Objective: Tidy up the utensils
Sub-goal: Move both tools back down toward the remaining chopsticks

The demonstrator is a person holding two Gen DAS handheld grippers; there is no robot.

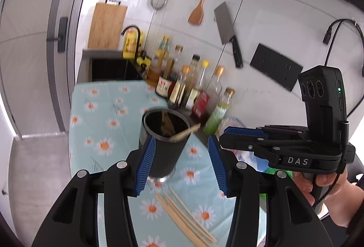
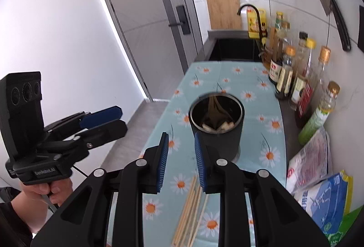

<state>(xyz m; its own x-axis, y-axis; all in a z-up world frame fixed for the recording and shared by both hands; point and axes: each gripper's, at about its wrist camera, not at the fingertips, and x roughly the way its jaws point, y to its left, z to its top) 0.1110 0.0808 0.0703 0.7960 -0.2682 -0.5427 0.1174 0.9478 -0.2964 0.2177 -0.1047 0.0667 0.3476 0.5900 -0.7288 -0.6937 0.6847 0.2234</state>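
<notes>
1. The left gripper [image 1: 182, 162] hangs about half open over a daisy-print cloth [image 1: 100, 110]; its left pad lies against the dark cup [image 1: 162, 144], the right pad stands clear.
2. The right gripper [image 2: 180, 160], narrowly parted and empty, hovers above loose chopsticks [image 2: 190, 212] lying near the cup [image 2: 216, 126].
3. More chopsticks stand inside the cup, bottles [image 2: 286, 74] lined up to the right.

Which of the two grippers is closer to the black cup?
Left. The left gripper straddles the black cup, pads not pressing it; the right gripper hangs beside it, over the loose chopsticks.
</notes>
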